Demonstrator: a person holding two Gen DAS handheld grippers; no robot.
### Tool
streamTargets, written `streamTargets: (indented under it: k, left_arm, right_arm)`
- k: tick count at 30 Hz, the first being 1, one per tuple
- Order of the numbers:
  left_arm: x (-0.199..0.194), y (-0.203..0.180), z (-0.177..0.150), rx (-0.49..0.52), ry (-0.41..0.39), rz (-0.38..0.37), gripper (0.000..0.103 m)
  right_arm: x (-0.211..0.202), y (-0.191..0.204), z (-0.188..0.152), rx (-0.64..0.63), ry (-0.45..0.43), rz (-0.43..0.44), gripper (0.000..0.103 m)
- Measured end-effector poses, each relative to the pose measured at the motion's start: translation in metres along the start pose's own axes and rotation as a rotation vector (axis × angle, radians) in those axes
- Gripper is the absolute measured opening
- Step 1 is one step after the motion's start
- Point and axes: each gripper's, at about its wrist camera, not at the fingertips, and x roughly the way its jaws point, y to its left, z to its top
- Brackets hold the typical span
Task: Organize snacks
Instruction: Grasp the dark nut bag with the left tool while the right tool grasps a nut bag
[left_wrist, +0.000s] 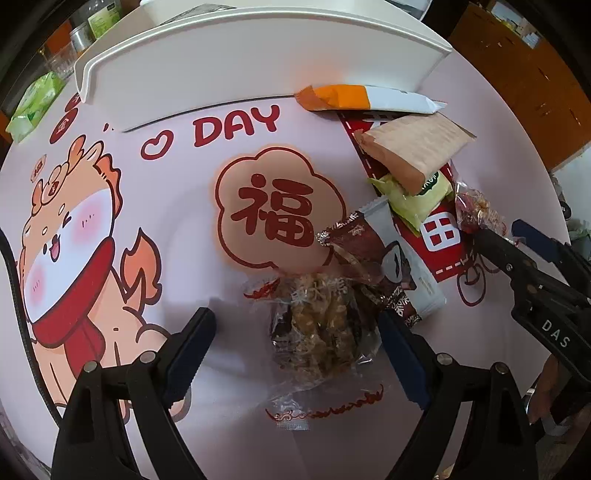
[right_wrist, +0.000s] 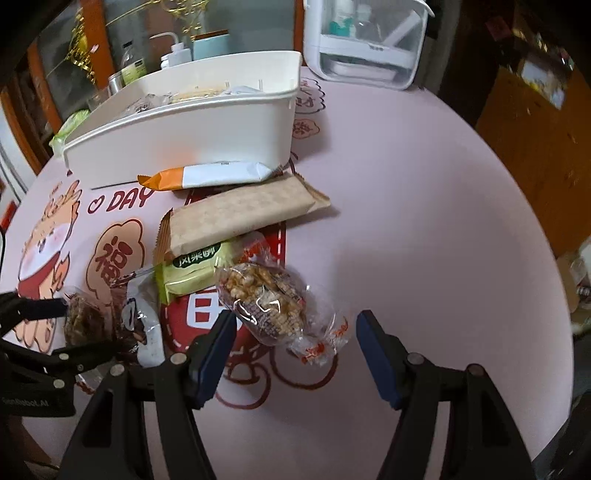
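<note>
- "DAY" (left_wrist: 236, 125) and "福" (left_wrist: 275, 212) are printed on the desk (right_wrist: 424, 206) cover.
- "DAS" (left_wrist: 553, 332) is marked on the right hand-held gripper (right_wrist: 295, 354).
- Both the right and the left hand-held gripper (left_wrist: 299, 350) are held wide open, nothing gripped.

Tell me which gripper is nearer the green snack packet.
Right. The right gripper hovers just below the green snack packet; the left gripper sits farther left, over the dark wrapped snack.

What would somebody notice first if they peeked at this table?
Probably the pink tablecloth with its cartoon dragon and red lettering. Next, the pile of wrapped snacks in front of the white bin, with open gripper fingers hanging over a clear-wrapped nut crisp.
</note>
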Motion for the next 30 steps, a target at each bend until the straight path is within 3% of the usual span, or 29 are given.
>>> streamTargets:
  k: [10, 13, 14, 15, 16, 18, 19, 30]
  left_arm:
    - [0.0, 0.007, 0.009, 0.007, 0.022, 0.013, 0.089]
    - [0.002, 0.004, 0.012, 0.007, 0.026, 0.017, 0.089]
    - [0.002, 0.0, 0.013, 0.007, 0.028, 0.018, 0.089]
    - [0.003, -0.001, 0.014, 0.007, 0.028, 0.018, 0.089]
    - [0.002, -0.001, 0.014, 0.007, 0.026, 0.02, 0.086]
    - [0.0, -0.002, 0.013, 0.016, 0.008, 0.04, 0.071]
    - [-0.002, -0.003, 0.013, 0.028, -0.006, 0.056, 0.055]
    - [-0.012, 0.002, 0.016, 0.0, -0.025, 0.035, 0.045]
  right_arm:
    - [0.019, 0.025, 0.017, -0.2, 0.023, -0.028, 0.068]
    - [0.028, 0.032, 0.018, -0.21, 0.04, 0.006, 0.068]
    - [0.029, 0.032, 0.019, -0.199, 0.04, 0.027, 0.063]
    - [0.029, 0.032, 0.02, -0.179, 0.038, 0.042, 0.051]
    - [0.03, 0.03, 0.022, -0.156, 0.045, 0.058, 0.046]
    - [0.03, 0.027, 0.025, -0.12, 0.053, 0.083, 0.046]
    - [0.03, 0.025, 0.026, -0.092, 0.06, 0.102, 0.046]
    - [-0.002, 0.036, 0.024, -0.013, 0.065, 0.208, 0.046]
